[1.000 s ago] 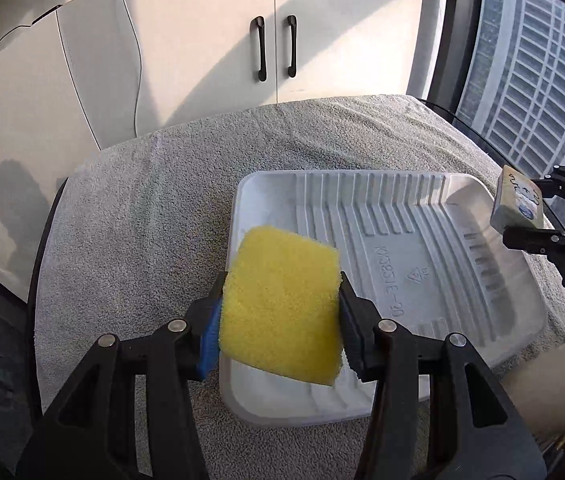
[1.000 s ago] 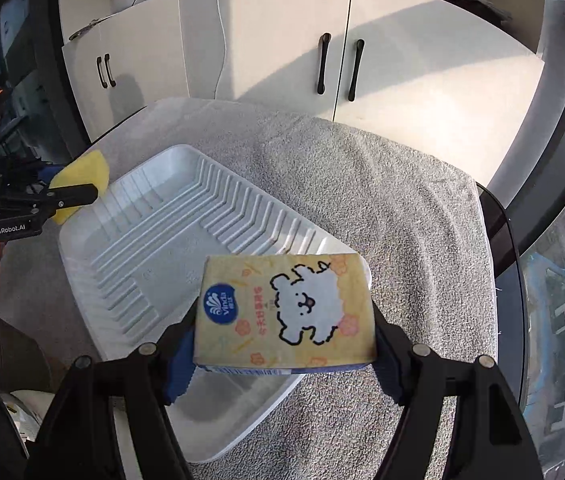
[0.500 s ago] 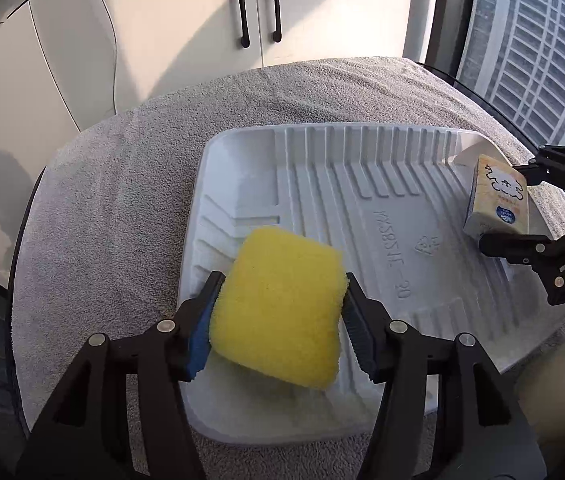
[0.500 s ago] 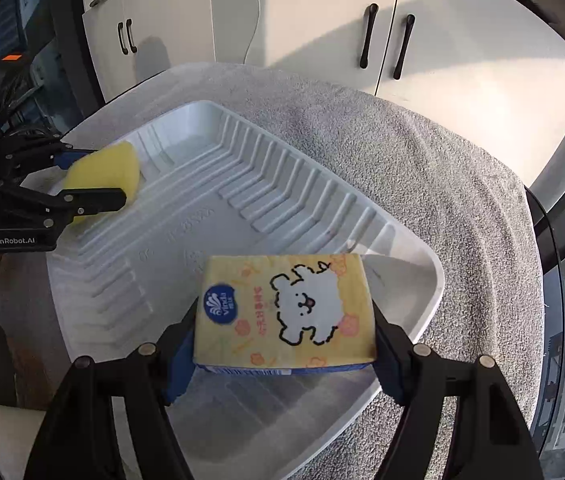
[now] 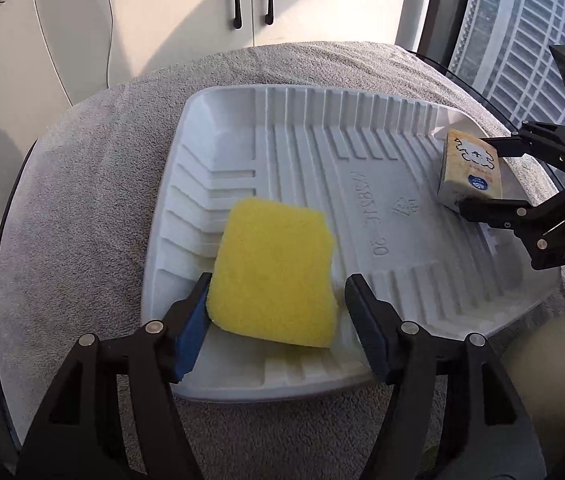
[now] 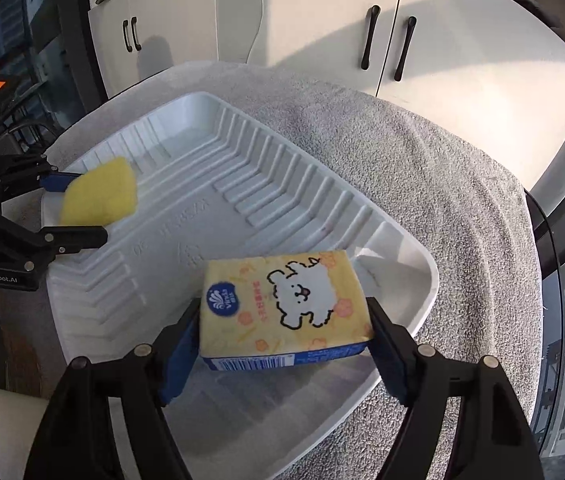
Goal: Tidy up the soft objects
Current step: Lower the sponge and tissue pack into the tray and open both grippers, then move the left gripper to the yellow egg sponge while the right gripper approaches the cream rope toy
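A yellow sponge (image 5: 274,272) lies in the near left corner of the white ribbed tray (image 5: 242,94). My left gripper (image 5: 278,280) straddles it with its jaws opening: the right pad stands clear of the sponge and the left pad just touches its edge. A yellow tissue pack (image 6: 282,304) with a cartoon dog sits slightly tilted between the pads of my right gripper (image 6: 282,306), low over the tray's (image 6: 422,268) right corner. Both pads still touch its ends as those jaws start opening. The right wrist view shows the sponge (image 6: 98,192) and left gripper (image 6: 90,208) at far left.
A grey towel (image 5: 94,200) covers the round table under the tray. White cabinets (image 5: 186,20) with black handles stand behind it, and a tall window (image 5: 522,40) is to the right. The table edge curves close around the tray on the near sides.
Both grippers came down into the tray. The left jaws spread and the sponge dropped free onto the tray floor. The tissue pack tilted a little between the right pads.
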A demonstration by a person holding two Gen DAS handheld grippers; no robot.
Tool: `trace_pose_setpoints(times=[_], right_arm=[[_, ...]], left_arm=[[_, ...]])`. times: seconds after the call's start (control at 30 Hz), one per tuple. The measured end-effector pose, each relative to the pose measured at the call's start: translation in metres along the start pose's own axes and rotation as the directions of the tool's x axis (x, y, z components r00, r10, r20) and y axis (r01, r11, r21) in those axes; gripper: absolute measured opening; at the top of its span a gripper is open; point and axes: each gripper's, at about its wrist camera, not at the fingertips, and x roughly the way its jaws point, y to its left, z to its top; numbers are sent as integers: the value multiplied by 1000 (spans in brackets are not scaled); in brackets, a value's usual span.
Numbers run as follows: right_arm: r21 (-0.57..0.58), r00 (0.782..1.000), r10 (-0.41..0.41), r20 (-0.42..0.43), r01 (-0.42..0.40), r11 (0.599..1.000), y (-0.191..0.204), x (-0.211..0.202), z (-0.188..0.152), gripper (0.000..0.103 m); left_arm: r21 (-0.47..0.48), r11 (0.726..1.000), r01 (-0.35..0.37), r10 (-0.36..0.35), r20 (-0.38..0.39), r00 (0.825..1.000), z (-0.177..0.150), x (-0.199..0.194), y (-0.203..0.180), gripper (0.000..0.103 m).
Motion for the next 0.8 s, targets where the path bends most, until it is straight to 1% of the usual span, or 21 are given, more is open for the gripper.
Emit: trace_pose_setpoints(times=[0.07,0.1,0.17,0.23,0.33,0.5,0.57,0.73,0.8], right_arm=[[2,1000,2,3,-2,1000,1,0,1,81],[8,1000,16,8,-16,1000,0,-1,1,82],[18,999,35,25,-35,999,-1,-3,1,88],[20,999,35,39,-36,999,-2,-6,1,88],[32,998,36,51,-38,999,-4,-10,1,89],[57,991,74,112,-80,995,-10,-25,4,89],[62,987,83,138,-93,994,-12,-33,4,89],[110,977,103,185,-125,986,-27,-54,-2,89],[131,976,92,199,-119,984,-32,-65,-8,89]], left_arm=[[-5,1000,2,-2,4,1000,1,-1,1,64],[-12,1000,7,-7,7,1000,2,-1,2,64],[-36,999,25,-24,17,1000,5,-2,8,64],[-59,997,42,-40,26,999,7,-4,14,64],[-69,997,44,-42,30,999,8,-5,18,65],[-86,992,94,-89,68,994,11,-14,21,75],[-84,991,104,-97,87,991,13,-20,22,81],[-90,988,126,-113,130,985,18,-39,26,82],[-99,987,129,-113,151,982,18,-49,30,82]])
